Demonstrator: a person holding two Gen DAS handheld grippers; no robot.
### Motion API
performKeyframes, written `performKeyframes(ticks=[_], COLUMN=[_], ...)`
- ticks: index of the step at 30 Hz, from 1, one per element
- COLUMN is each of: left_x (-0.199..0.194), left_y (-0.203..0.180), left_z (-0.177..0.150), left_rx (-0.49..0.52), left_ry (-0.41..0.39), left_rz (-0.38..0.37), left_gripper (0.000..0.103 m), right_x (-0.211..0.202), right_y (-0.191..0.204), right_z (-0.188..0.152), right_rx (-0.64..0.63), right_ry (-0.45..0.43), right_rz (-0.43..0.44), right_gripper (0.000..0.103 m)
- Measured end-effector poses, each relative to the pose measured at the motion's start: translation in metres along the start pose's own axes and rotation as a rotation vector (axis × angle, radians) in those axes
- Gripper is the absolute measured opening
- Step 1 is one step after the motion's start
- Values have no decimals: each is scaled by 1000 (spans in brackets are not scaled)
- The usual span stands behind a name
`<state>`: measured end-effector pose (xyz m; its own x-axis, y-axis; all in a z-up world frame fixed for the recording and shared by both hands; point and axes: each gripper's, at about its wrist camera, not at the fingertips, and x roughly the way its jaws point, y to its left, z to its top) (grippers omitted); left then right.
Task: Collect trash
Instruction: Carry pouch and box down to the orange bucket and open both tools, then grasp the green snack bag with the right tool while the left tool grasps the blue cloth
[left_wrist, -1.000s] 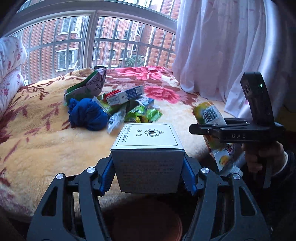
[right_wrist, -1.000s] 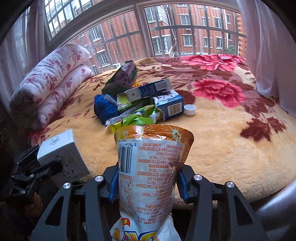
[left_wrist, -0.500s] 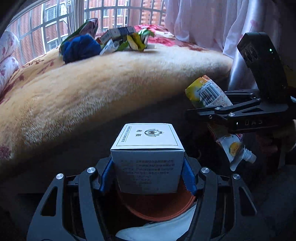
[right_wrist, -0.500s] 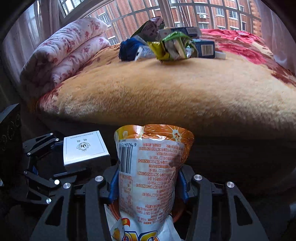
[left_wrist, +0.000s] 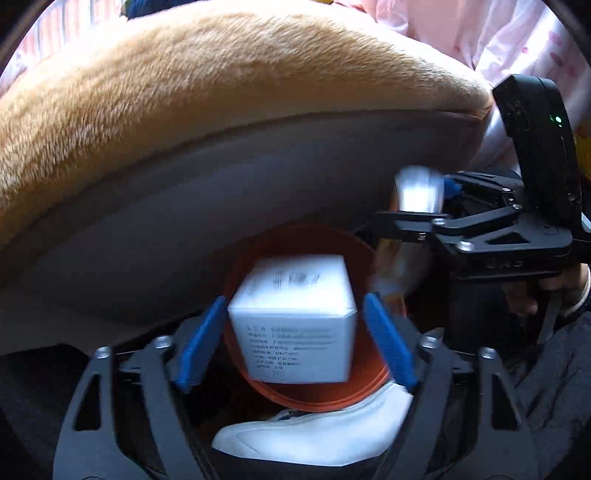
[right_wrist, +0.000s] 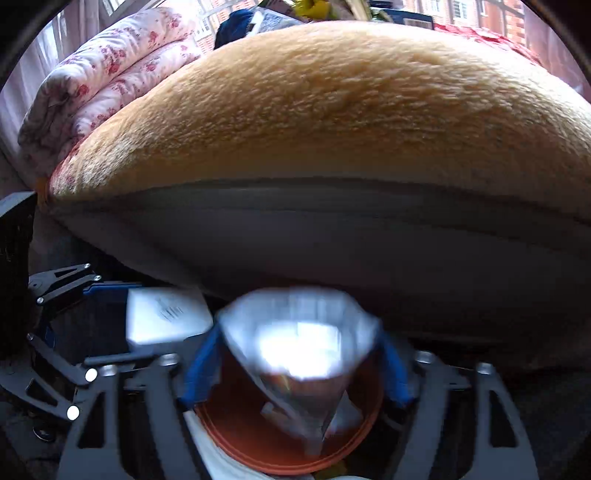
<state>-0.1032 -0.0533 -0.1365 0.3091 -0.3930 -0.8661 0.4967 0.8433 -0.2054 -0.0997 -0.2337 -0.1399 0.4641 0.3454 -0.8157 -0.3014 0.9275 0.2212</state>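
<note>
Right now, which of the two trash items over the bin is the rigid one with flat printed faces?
The white box, between the opening left gripper pads. The other, at the right gripper, is a soft, blurred pouch.

I'm working in a home bedroom. Ahead of my grippers rises a bed under a plush tan blanket (right_wrist: 332, 103), a folded floral quilt (right_wrist: 110, 66) up to the left, a pale curtain (left_wrist: 498, 33) to the right, and barred windows facing brick flats beyond.

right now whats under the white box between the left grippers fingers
The orange bin sits below the white box, its rim showing on both sides. A white shoe lies beside the bin. The box covers the bin's contents here.
</note>
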Motion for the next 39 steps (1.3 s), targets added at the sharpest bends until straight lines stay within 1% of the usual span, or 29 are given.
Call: performKeyframes(ticks=[4,7,13,14,18,20,22,23,26,29,31,34,39], left_x=[-4,-9,-26,-27,-51,-63,-75,-83,-99,-111,-119,-120,-120], left_y=[10,10,14,3,0,-1,-2,-3,-6,-7,-4,4,23], left_z=[2,1,1,7,8,10,13,15,24,36,48,63,83], left_rx=[-26,-26,-18,-16,-2,6,10,12,16,19,0,-50,-128], left_ry=[-6,-15,-49,-60,-126,-167,-208,-234,-302,-359,-380,-400,-425], left_rz=[-2,3,7,8,12,26,45,57,107,178,216,250,300], left_gripper=[81,81,81,81,81,82,88,88,91,92,92,92,92], right_x=[-4,-11,-31,-35,-56,-69,-81,-88,-103,-108,-110,-107,-86], right_y=[-11,-21,-29,-28,-23,-18,-14,-14,-9,5,11,15,16], right_z=[-1,-2,0,0,2,4,10,14,30,57,74,100,141], right_rx=[26,36,36,34,13,-6,-18,-21,-40,-65,-75,-85,-84], right_ry=[-8,-15,-40,-46,-87,-116,-141,-156,-209,-266,-292,-311,-333], right_rz=[-6,-13,-24,-23,-17,-20,-15,-14,-18,-53,-65,-96,-158], right_gripper=[79,79,79,79,79,79,79,79,79,82,83,83,84])
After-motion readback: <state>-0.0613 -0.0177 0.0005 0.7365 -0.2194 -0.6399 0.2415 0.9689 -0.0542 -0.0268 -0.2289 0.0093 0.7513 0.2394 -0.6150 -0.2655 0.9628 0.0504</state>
